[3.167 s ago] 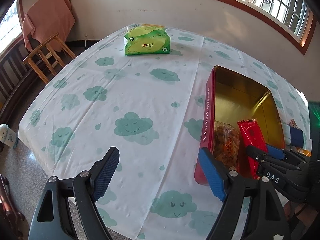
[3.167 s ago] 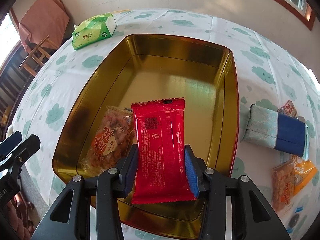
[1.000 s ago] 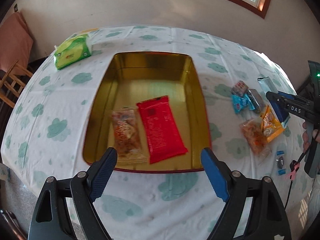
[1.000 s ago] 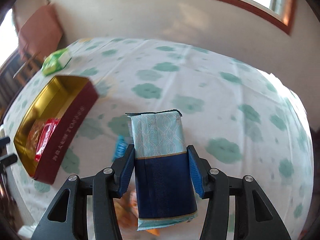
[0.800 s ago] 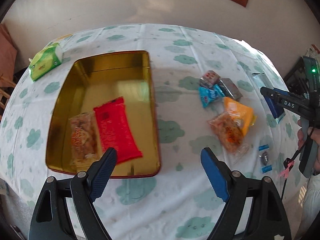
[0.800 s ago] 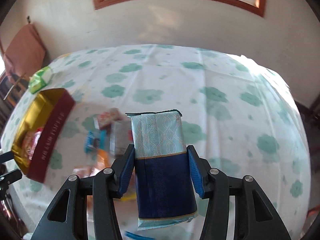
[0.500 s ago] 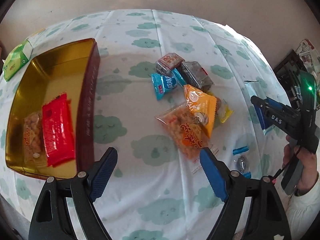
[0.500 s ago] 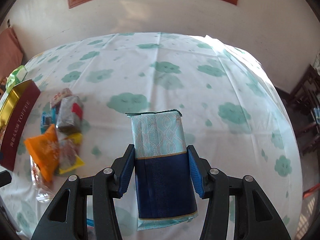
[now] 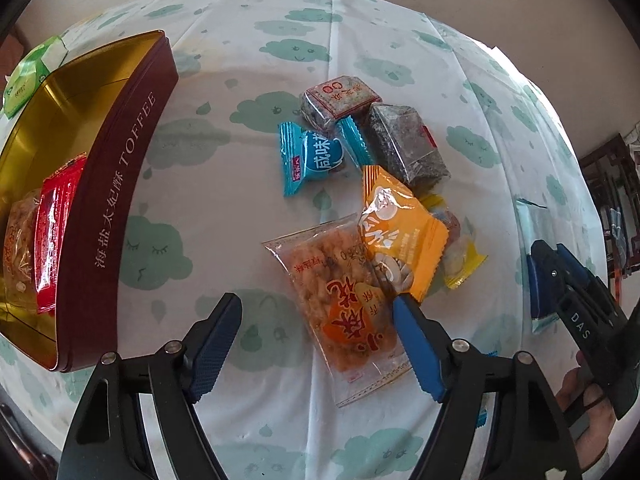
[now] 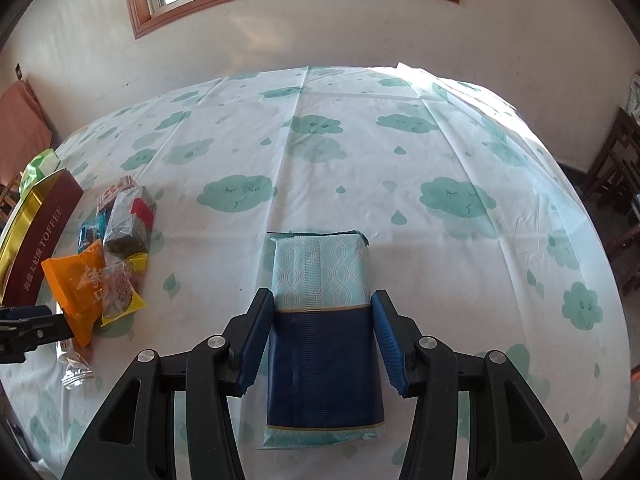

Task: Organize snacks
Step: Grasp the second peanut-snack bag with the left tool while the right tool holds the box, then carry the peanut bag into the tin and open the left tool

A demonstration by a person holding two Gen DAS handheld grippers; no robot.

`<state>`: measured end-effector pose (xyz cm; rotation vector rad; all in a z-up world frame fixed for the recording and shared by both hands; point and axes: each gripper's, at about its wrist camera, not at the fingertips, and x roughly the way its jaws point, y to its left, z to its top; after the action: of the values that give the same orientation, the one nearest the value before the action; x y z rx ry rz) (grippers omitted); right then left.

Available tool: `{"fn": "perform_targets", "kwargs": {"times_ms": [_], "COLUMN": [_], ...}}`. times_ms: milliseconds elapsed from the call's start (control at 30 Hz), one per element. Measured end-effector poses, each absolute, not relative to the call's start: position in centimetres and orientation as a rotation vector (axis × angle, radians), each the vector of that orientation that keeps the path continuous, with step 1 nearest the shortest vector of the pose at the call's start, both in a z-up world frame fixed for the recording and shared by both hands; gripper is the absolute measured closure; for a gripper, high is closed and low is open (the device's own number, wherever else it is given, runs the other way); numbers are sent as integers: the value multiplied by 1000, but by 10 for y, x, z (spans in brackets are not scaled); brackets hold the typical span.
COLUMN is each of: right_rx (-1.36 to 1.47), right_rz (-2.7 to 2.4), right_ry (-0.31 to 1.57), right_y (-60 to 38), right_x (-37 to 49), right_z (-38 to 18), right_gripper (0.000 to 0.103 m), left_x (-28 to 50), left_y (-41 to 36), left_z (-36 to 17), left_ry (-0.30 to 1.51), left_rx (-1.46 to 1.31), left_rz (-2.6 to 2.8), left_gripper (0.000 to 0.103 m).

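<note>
Between right hand-held gripper (image 10: 322, 338) pads, glossy blue pouch (image 10: 320, 320), clamped; left hand-held gripper (image 9: 316, 344) agape, narrowing, empty.

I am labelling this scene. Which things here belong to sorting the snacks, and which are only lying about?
For the job:
- toffee tin
- red packet in it
- clear snack bag
- orange packet
- blue candy
- blue-and-teal pack in the right tongs

Lying about:
- green tissue pack
- cloud tablecloth
</note>
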<state>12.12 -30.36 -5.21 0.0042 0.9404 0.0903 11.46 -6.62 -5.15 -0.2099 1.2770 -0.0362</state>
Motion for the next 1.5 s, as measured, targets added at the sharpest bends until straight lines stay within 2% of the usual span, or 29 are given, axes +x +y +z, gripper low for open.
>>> {"fn": "perform_targets", "kwargs": {"times_ms": [233,333,433,600,933,1067,1167,1233,1300,1500], "right_rx": [9,15,-11,-25,-41,-33,-36,-33,-29,-11], "right_rz": [100,101,97,82,65,50,47,43,43,17], "right_ry": [952,968,978,981,999,1010,1011,1010,1003,939], "right_y": [-305,-305,-299,-294,-292,-293,-292,-293,-293,-293], "right_x": [122,121,120,120,125,128,127,125,122,112], "right_z": [-52,-55,-58,-61,-61,-61,-60,-60,-60,-61], "right_gripper": [49,43,43,43,42,42,45,52,52,52], "left_x": [112,108,105,104,101,98,98,97,95,95], "left_y": [-71,-71,-67,-61,-53,-53,-56,-59,-65,-59], "left_z": [-53,-52,-51,-50,-49,-50,-50,-51,-52,-50], "left_ry": [1247,1234,1223,1211,1215,1215,1215,1210,1201,1203], "left_rx": [-141,-102,-73,-40,-8,35,66,91,125,103], "left_rz": [-43,-49,-75,-103,-189,-221,-215,-212,-204,-211], "left_gripper": [31,40,46,67,69,67,64,61,59,68]}}
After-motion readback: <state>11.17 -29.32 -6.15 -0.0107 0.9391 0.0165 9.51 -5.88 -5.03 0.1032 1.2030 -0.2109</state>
